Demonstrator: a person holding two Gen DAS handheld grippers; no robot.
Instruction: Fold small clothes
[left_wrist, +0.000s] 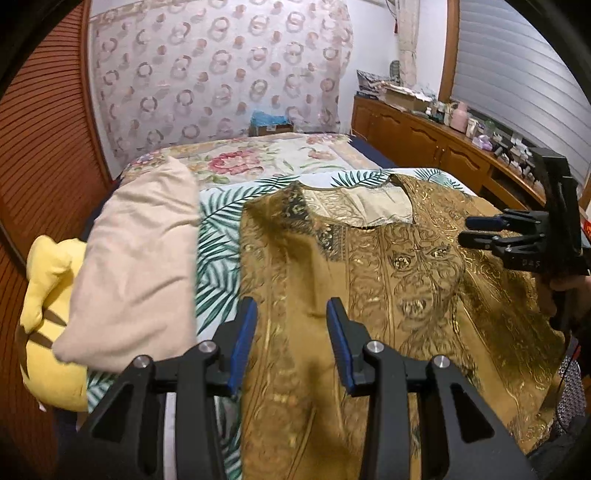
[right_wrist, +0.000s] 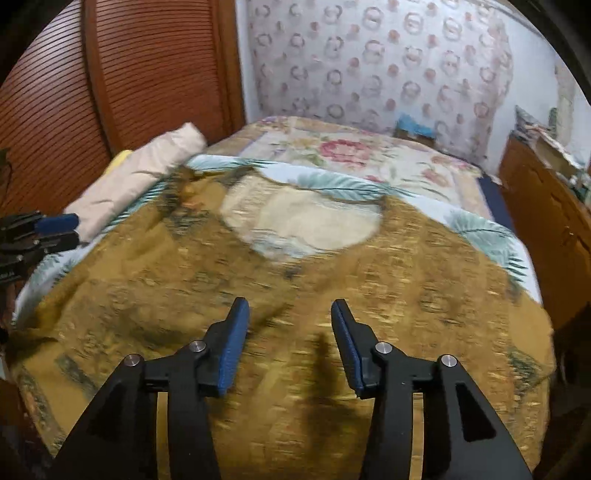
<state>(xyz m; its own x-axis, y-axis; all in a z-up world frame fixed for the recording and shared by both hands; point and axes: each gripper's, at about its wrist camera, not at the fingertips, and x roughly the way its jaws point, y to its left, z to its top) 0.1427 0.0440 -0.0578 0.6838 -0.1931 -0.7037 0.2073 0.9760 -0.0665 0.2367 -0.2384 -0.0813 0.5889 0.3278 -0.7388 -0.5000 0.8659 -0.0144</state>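
Observation:
A mustard-gold patterned top (left_wrist: 369, 295) lies spread flat on a palm-leaf sheet (left_wrist: 218, 236), its neckline toward the far end. My left gripper (left_wrist: 291, 314) hovers over the garment's left part, open, with nothing between its blue pads. At the right edge of the left wrist view, the right gripper (left_wrist: 471, 230) is seen side-on above the top's right shoulder, held by a hand. In the blurred right wrist view the top (right_wrist: 295, 295) fills the middle. There my right gripper (right_wrist: 290, 314) stands open above it, holding nothing. The left gripper (right_wrist: 70, 229) shows at the left edge.
A folded beige cloth (left_wrist: 136, 266) lies along the left of the sheet, with a yellow plush (left_wrist: 48, 295) beside it. A floral blanket (left_wrist: 258, 155) covers the far bed. A wooden cabinet (left_wrist: 424, 136) with clutter runs along the right, and a slatted wooden door (right_wrist: 147, 74) stands left.

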